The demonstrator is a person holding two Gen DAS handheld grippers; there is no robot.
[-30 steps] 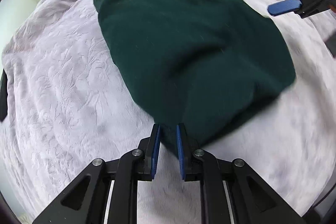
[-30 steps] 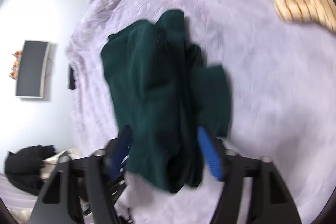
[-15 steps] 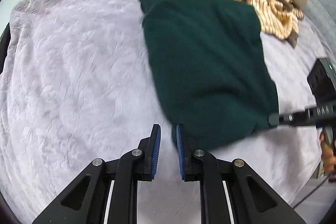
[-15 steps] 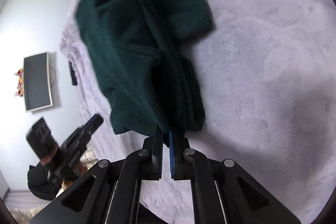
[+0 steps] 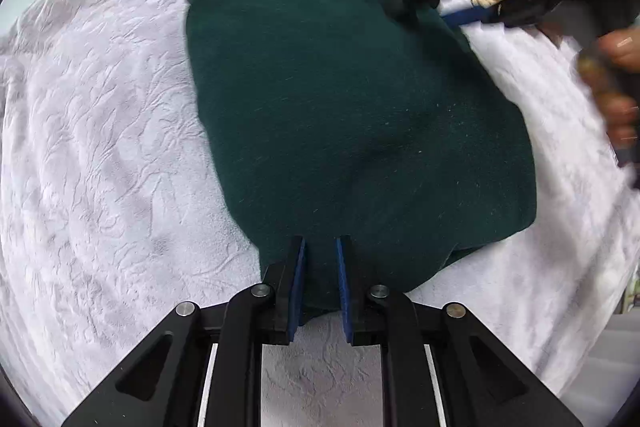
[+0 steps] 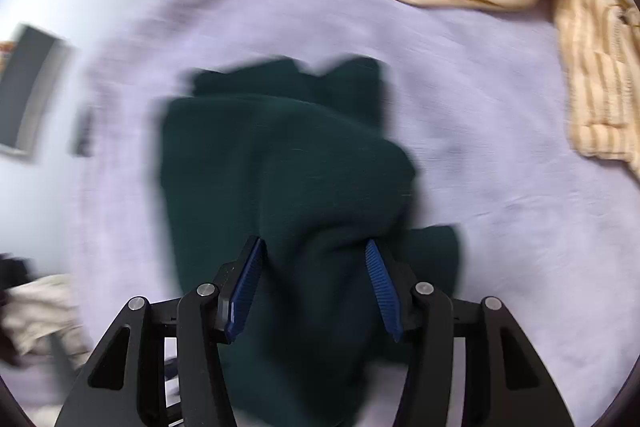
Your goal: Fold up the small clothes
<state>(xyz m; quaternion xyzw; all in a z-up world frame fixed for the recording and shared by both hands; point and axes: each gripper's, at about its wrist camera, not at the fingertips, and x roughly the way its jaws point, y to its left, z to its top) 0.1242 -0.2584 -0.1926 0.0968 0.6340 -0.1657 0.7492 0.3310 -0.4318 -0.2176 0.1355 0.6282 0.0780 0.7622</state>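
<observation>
Green garment (image 5: 352, 99) — near edge hidden | left tool (image 5: 320, 283) clamps it | right tool (image 6: 316, 291) opening — blurred

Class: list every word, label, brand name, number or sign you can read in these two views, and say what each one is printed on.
None can be read. The green garment, striped beige clothes and lilac blanket bear no print. The dark panel on the wall is too blurred to show any text.
</observation>
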